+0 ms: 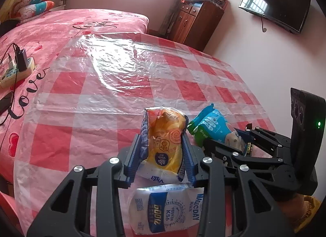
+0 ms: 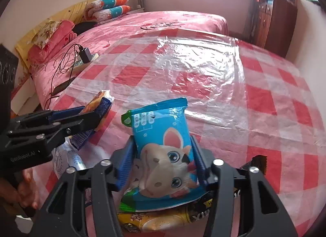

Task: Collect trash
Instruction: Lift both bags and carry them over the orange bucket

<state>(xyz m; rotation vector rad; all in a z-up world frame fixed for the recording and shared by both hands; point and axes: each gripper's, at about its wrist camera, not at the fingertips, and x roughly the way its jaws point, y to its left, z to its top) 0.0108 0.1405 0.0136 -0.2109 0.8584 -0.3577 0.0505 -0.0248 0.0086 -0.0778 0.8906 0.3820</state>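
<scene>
My left gripper (image 1: 164,135) is shut on an orange and yellow snack wrapper (image 1: 166,143), held above the bed. A white and blue packet (image 1: 163,208) lies under it. My right gripper (image 2: 163,155) is shut on a blue wrapper with a cartoon animal (image 2: 165,151), also seen in the left wrist view (image 1: 214,129). A yellow and black wrapper (image 2: 163,219) lies under the right gripper. The left gripper (image 2: 97,112) shows at the left of the right wrist view with the orange wrapper (image 2: 97,99).
A red and white checked plastic sheet (image 1: 126,70) covers the pink bed (image 1: 61,23). A power strip with a charger and cables (image 1: 18,66) lies at the left. A wooden cabinet (image 1: 195,21) and a wall TV (image 1: 277,4) stand beyond the bed.
</scene>
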